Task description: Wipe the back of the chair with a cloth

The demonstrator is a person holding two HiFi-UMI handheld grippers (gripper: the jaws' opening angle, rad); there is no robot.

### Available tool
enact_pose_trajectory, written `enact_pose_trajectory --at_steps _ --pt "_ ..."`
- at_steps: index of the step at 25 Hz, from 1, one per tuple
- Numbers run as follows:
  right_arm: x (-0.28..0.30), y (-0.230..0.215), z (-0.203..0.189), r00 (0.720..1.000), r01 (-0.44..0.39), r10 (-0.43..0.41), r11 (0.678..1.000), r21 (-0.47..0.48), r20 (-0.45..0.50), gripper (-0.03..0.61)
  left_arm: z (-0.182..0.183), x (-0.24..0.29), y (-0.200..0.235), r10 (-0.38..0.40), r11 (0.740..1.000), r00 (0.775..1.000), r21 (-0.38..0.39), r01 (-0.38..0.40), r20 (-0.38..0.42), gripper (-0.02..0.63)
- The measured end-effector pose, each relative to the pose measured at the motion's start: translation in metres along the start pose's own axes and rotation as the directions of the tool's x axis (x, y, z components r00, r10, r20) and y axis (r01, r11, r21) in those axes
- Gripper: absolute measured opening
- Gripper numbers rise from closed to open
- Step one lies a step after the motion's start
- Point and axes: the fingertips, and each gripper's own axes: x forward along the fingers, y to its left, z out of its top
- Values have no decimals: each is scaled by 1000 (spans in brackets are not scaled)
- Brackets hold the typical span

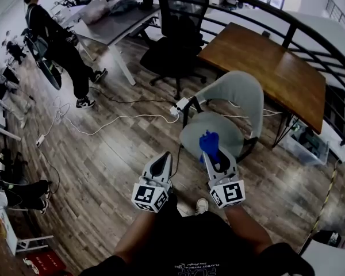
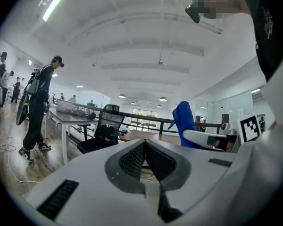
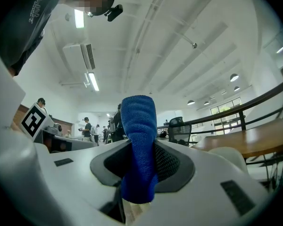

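A pale grey chair [image 1: 230, 105] with a curved back stands ahead of me beside a wooden table [image 1: 264, 68]. My right gripper [image 1: 213, 154] is shut on a blue cloth [image 1: 209, 142] and hovers over the near edge of the chair's seat. In the right gripper view the blue cloth [image 3: 139, 145] stands up between the jaws. My left gripper [image 1: 165, 164] hangs to the left of the chair, its jaws closed together with nothing between them. The same cloth [image 2: 188, 124] shows at the right of the left gripper view.
A black office chair [image 1: 175, 39] stands behind the grey chair, next to a grey desk [image 1: 112, 22]. White cables and a power strip [image 1: 181, 105] lie on the wood floor. A person [image 1: 57, 45] stands at the far left. A black railing [image 1: 287, 25] runs behind the table.
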Motion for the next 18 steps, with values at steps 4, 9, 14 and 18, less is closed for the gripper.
enact_pose_trajectory --at_steps 4,9,14,18 --pt "38 -5 -8 999 39 -39 999 -10 -11 121 4 24 35 -40 999 999 -2 40 5 3" --pt "95 -10 -10 991 133 -133 991 -24 0 123 18 61 82 -148 989 989 14 148 0 3" --pt "145 -11 -11 973 230 -230 973 -21 10 123 30 88 121 -256 966 966 15 257 -22 3" --pt "164 -15 -11 946 325 -324 945 -32 12 123 37 104 144 -327 945 944 17 328 -34 3"
